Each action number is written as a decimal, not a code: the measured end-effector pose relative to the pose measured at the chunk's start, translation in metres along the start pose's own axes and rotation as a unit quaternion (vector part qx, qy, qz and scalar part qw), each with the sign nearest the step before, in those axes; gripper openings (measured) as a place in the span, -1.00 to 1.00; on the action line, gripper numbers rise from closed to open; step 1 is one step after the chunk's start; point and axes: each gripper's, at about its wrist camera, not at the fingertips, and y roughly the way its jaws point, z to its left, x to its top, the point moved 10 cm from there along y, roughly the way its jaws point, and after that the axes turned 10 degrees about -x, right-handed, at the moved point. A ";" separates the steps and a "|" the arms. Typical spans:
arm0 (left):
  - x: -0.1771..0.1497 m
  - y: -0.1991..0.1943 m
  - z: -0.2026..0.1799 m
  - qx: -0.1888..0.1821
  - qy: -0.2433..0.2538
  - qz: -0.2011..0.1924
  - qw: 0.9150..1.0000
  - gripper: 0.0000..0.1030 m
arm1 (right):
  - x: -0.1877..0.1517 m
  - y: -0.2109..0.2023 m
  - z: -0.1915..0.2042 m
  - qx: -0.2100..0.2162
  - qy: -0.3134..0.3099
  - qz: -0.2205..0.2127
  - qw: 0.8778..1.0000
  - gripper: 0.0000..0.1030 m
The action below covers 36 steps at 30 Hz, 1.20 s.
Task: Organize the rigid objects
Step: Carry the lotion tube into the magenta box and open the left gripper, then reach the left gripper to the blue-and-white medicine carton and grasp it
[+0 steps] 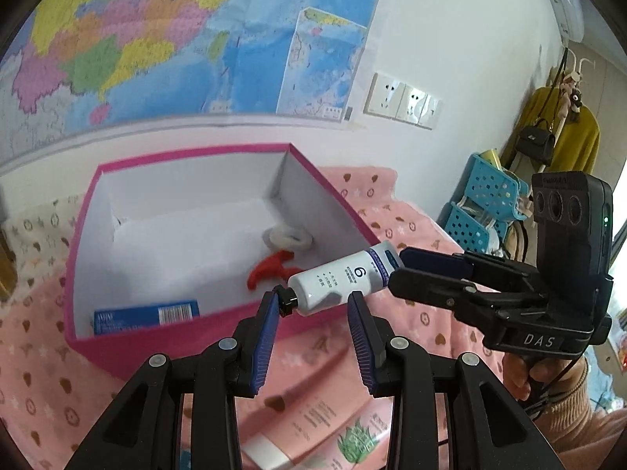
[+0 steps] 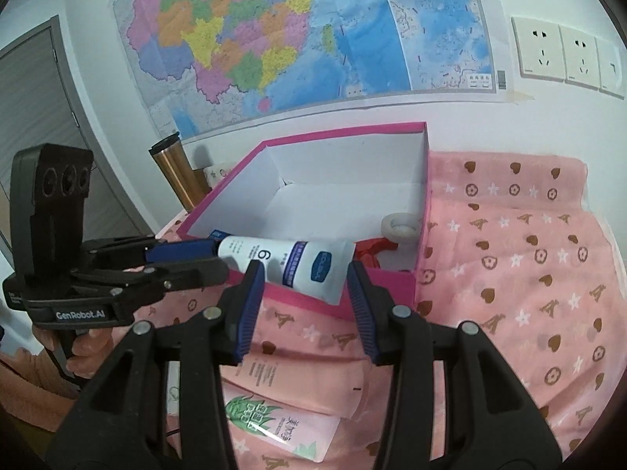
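Observation:
A white tube [image 1: 341, 278] with a black cap and a "6" on it hangs above the near wall of the pink box [image 1: 188, 152]. My left gripper [image 1: 313, 299] is shut on its cap end. My right gripper [image 2: 305, 272] is shut on the flat crimped end of the tube [image 2: 290, 260]. In each wrist view the other gripper shows from the side: the right gripper [image 1: 399, 270] and the left gripper [image 2: 203, 260]. Inside the box [image 2: 341, 131] lie a white tape roll [image 1: 288, 237], a red plastic piece [image 1: 270, 270] and a small blue carton [image 1: 149, 315].
Pink sachets [image 2: 274, 403] with a green leaf print lie on the pink patterned cloth [image 2: 509, 254] under the grippers. A copper flask [image 2: 176, 172] stands behind the box at the left. Blue perforated baskets [image 1: 486, 203] stand off to the right. The wall with maps and sockets is close behind.

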 end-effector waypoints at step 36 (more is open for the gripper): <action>0.014 0.068 0.057 0.010 -0.040 0.054 0.998 -0.31 | 0.014 0.051 -0.034 -0.059 0.005 0.034 0.998 -0.08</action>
